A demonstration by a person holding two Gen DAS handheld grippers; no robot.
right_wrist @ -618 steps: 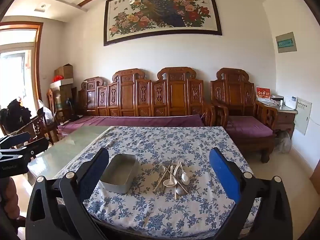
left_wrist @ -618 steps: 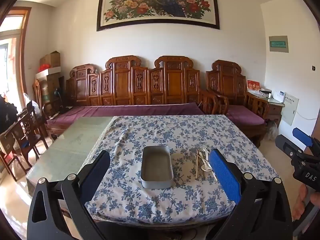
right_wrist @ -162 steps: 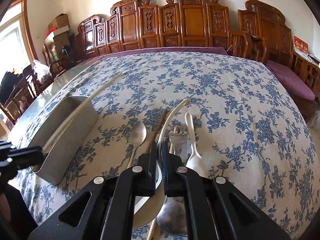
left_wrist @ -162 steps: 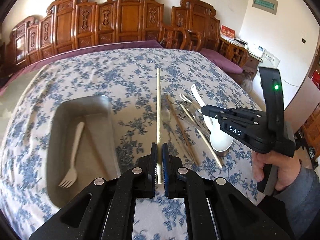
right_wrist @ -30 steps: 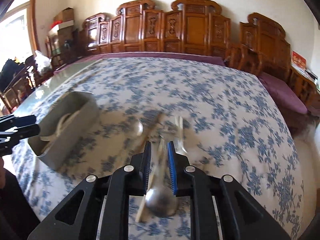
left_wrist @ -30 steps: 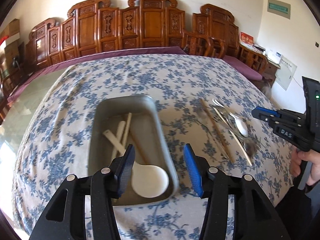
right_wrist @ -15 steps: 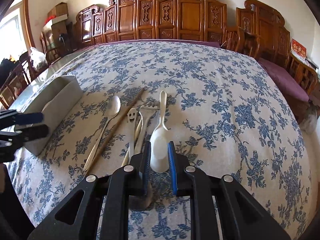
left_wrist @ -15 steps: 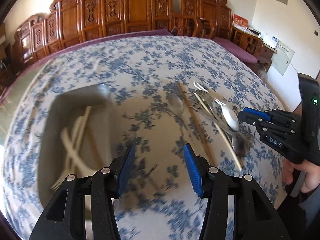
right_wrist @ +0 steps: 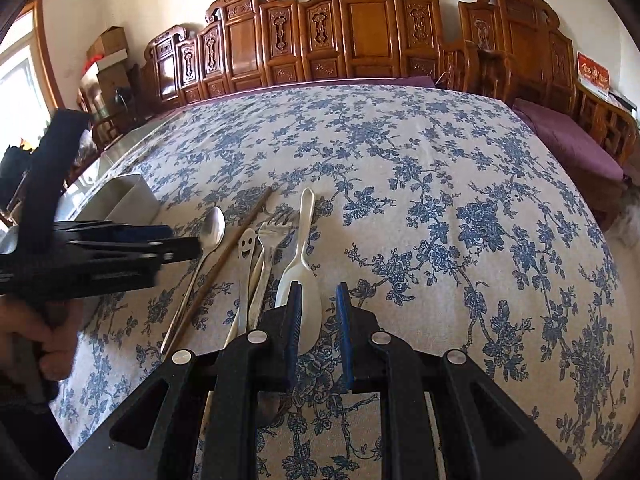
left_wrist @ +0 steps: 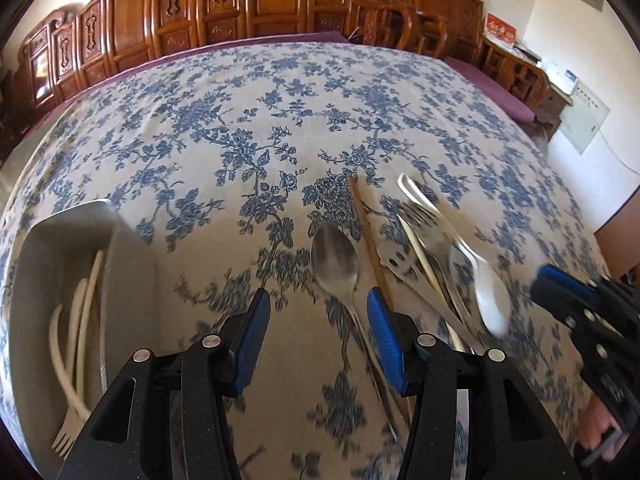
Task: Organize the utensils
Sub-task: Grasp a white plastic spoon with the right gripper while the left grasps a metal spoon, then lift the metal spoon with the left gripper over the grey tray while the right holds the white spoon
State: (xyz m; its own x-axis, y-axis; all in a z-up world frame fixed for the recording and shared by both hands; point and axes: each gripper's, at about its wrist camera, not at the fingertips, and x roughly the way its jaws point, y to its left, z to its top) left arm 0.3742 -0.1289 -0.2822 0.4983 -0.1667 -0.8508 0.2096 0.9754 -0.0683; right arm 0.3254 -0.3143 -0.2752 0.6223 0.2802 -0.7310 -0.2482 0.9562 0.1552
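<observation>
A grey metal tray (left_wrist: 60, 236) at the left holds white plastic utensils (left_wrist: 76, 320). It also shows in the right wrist view (right_wrist: 120, 196). On the flowered cloth lie a steel spoon (left_wrist: 334, 260), a brown chopstick (left_wrist: 370, 240), forks and a white plastic spoon (left_wrist: 490, 292). My left gripper (left_wrist: 318, 312) is open and empty, its fingers on either side of the steel spoon's handle. My right gripper (right_wrist: 318, 312) is open, low over the bowl of the white spoon (right_wrist: 300, 276). The steel spoon (right_wrist: 212, 228), chopstick (right_wrist: 236, 236) and smiley-face utensil (right_wrist: 246, 246) lie left of it.
The flowered tablecloth (right_wrist: 440, 200) covers the table, whose right edge drops off near a purple-cushioned wooden bench (right_wrist: 560, 128). Carved wooden chairs (left_wrist: 240, 12) line the far side. The left gripper's body (right_wrist: 80, 256) sits at the left of the right wrist view.
My left gripper has moved right from over the tray to the steel spoon and stayed open. My right gripper has opened a little wider over the white spoon.
</observation>
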